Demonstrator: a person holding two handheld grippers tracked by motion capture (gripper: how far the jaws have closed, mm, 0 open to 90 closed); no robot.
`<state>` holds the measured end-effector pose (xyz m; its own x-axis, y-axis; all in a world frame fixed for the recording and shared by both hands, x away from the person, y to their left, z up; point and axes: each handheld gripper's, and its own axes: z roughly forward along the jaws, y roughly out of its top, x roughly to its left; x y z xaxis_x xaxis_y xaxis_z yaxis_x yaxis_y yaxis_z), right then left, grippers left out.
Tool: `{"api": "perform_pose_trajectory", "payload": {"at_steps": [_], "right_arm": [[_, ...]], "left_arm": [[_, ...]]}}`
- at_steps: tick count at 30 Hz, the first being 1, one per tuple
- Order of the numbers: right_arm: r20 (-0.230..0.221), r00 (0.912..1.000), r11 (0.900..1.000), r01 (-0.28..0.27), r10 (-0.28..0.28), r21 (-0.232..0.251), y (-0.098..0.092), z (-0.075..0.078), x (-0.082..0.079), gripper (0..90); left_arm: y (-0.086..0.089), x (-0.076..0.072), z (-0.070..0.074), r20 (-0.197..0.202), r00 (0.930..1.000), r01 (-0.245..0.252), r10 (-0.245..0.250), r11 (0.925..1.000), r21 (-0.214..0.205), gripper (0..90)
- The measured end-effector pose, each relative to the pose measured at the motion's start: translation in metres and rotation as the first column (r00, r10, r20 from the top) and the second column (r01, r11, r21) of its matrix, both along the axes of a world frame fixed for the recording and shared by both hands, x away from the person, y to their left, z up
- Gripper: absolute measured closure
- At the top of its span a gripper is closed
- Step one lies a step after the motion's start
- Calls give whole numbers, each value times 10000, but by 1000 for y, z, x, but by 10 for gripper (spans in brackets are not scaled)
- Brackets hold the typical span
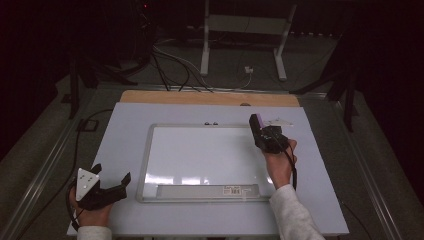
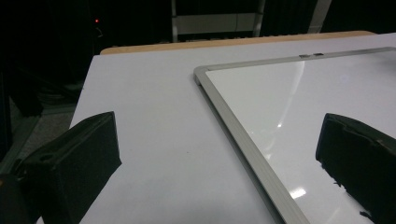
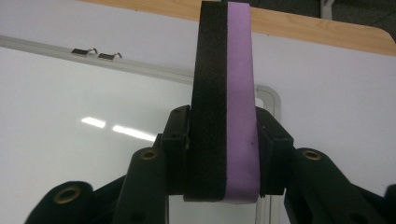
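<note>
Clearly the work in hand is wiping the whiteboard (image 1: 200, 155), and the one relation that matters is how the eraser (image 3: 226, 107) stands to the board's surface. The right gripper (image 1: 258, 127) pinches the eraser between its jaws, black felt layer on one side, purple foam on the other, the pads pressed against both broad faces. In the high view the eraser (image 1: 256, 124) sits at about two o'clock on the board, over its upper right corner, with its long axis running from six toward twelve, out past the fingertips. Whether the felt already touches the board I cannot tell; it looks just above or barely on the frame there. From the eraser, the bulk of the white surface spreads toward eight and nine o'clock, so the coming stroke probably has to sweep that way, with the felt face turned down.

The left gripper (image 1: 111, 185) rests well apart at about seven o'clock, off the board's lower left corner on the white table (image 1: 125, 130), its jaws spread wide with nothing between them. In the left gripper view the board's aluminium frame (image 2: 243, 140) runs diagonally between those jaws. The right hand is plainly the nearer one to the surface, and it holds the tool. A tray (image 1: 207, 190) lies along the board's near edge at six o'clock.
</note>
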<state>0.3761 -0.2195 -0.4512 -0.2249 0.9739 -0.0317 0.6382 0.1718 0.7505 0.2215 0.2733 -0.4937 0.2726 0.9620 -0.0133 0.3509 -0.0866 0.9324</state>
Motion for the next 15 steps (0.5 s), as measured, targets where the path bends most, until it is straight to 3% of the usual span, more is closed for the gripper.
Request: {"api": "perform_pose_trajectory", "payload": {"at_steps": [15], "right_arm": [[-195, 9989, 9991, 425, -426, -64, -8, -5, 5, 629]], "left_arm": [[0, 0, 0, 36, 10000, -19, 19, 10000, -38, 6]]}}
